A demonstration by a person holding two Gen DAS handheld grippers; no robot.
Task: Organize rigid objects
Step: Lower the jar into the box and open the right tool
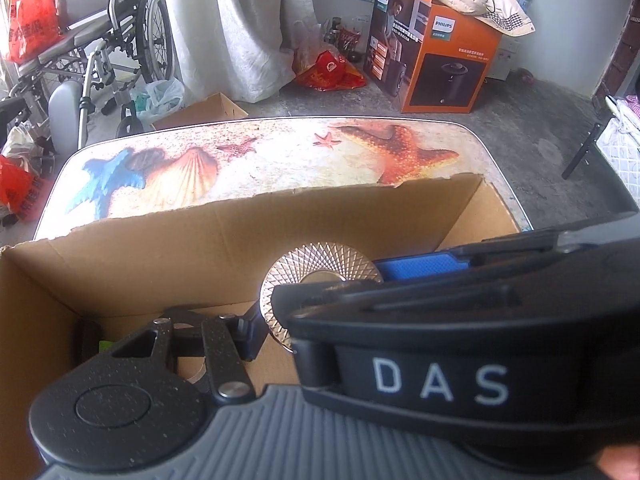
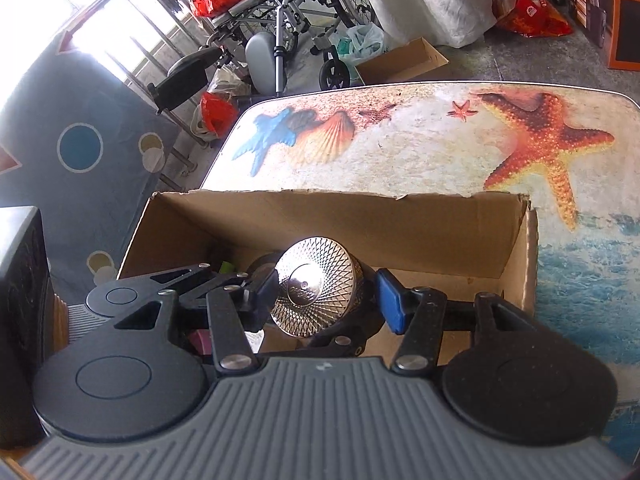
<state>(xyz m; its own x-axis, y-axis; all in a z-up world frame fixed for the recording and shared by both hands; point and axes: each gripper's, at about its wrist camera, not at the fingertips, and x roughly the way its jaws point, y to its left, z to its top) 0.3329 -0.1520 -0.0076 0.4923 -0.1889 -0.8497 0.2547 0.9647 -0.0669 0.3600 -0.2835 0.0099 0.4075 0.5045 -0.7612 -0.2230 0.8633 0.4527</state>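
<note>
A shiny metal cup (image 2: 316,286) with a diamond-cut base lies on its side over an open cardboard box (image 2: 328,210) on the table. In the right wrist view my right gripper (image 2: 324,300) has its black finger and blue-padded finger (image 2: 390,300) pressed on both sides of the cup. The left gripper's arms (image 2: 188,280) show just left of it, reaching into the box. In the left wrist view the cup (image 1: 316,284) sits ahead between the left gripper's finger (image 1: 248,332) and the right gripper's body (image 1: 460,340), which covers the left gripper's other finger.
The box stands at the near edge of a table (image 2: 420,148) printed with shells and a starfish. Small items lie in the box's left part (image 2: 226,268). Beyond are a wheelchair (image 1: 120,40), a small carton (image 1: 204,110), red bags and an orange Philips box (image 1: 436,40). A black box (image 2: 20,312) is at the left.
</note>
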